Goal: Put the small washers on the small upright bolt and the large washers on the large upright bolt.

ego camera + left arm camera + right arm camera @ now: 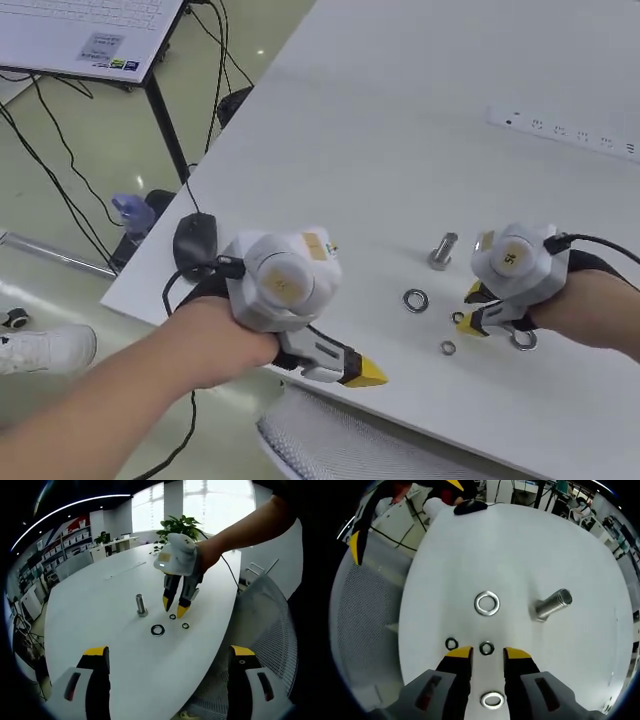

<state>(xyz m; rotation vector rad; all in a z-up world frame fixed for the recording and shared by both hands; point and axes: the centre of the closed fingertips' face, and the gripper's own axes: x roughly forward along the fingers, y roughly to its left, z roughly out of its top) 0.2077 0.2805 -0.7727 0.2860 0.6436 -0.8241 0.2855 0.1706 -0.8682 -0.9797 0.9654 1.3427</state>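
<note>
White worktop (pixel 400 120) carries an upright bolt (pixel 551 605), with a large washer (pixel 487 603) lying near its base. A small washer (pixel 486 648) lies just ahead of the gap between the parted fingers (pixel 461 656) of the right gripper (pixel 488 654), which grip nothing. Another small washer (pixel 451 643) lies just beside it. A second large washer (pixel 492 699) lies further back, between those fingers. The left gripper (pixel 168 652) hangs at the worktop's near edge, well apart from the washers, its fingers spread wide and empty.
</note>
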